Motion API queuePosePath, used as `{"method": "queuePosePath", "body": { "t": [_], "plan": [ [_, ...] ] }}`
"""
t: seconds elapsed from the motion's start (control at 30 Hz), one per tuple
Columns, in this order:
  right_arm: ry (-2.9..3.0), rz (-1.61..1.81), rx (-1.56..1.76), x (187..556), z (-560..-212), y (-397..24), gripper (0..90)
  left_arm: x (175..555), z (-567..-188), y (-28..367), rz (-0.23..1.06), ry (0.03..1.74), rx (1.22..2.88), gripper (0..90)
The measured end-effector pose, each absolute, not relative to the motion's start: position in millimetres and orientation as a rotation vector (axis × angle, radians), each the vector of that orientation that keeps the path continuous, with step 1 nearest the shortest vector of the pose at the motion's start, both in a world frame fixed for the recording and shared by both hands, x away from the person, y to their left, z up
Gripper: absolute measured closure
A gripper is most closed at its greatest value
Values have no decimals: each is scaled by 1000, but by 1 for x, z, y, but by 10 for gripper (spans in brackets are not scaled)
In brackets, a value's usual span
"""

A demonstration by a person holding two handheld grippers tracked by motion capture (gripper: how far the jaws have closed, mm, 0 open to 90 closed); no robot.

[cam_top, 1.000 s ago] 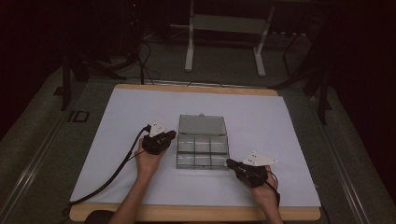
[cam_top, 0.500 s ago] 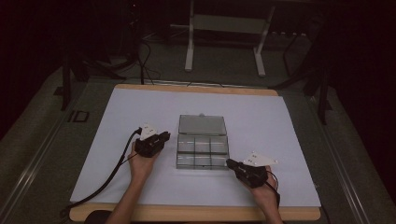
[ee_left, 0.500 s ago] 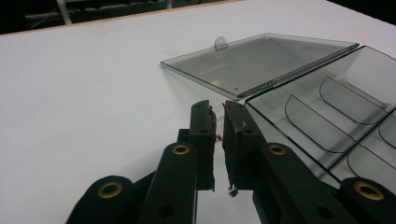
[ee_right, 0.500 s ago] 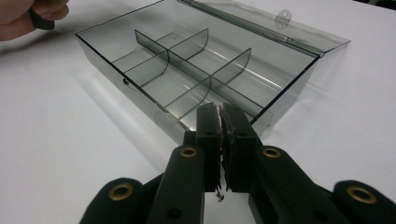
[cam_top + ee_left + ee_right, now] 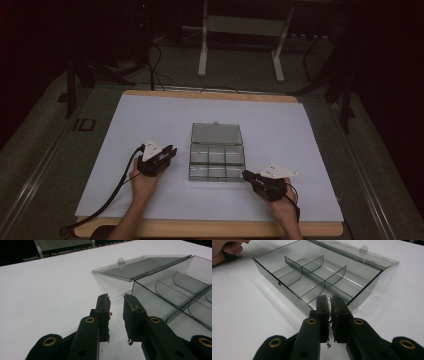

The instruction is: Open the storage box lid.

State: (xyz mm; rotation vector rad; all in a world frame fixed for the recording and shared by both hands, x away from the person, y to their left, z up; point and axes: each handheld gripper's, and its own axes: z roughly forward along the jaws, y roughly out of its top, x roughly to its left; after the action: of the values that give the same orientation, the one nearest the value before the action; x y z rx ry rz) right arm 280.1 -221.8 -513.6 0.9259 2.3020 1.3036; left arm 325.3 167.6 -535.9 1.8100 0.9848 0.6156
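High view: clear divided box (image 5: 216, 159) mid-bench (image 5: 150, 115), lid (image 5: 216, 133) flipped flat behind it, compartments empty. Left tongs (image 5: 167, 151) just beside the box's left wall, right tongs (image 5: 246, 174) at its front right corner. Reads roughly "ID" on a floor mark (image 5: 82, 124) left of the bench. Left gripper view: left tongs (image 5: 116, 298) moderately wide, just been opening, nothing between, close to the box (image 5: 175, 297) wall. Right gripper view: right tongs (image 5: 329, 298) narrow, near closed, holding nothing, aimed at the box (image 5: 294, 272) front edge; no label visible. Probably lid work: best to brace one side, grip the lid tab (image 5: 363, 250) squarely, swing slowly to avoid sliding.
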Motion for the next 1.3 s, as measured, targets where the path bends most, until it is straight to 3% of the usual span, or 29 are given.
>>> {"method": "queuePosePath", "body": {
  "t": [0.67,0.87,1.1,1.3],
  "plan": [
    [2315,1275,906,278,-511,-220,818,322,-538,169,661,988,1809,673],
    [2339,1246,882,279,-509,-217,775,323,-538,169,657,987,1815,676],
    [2391,1189,842,277,-500,-220,646,323,-538,168,663,985,1822,674],
    [2412,1157,833,279,-490,-229,614,323,-538,167,670,987,1828,672]
  ]
}}
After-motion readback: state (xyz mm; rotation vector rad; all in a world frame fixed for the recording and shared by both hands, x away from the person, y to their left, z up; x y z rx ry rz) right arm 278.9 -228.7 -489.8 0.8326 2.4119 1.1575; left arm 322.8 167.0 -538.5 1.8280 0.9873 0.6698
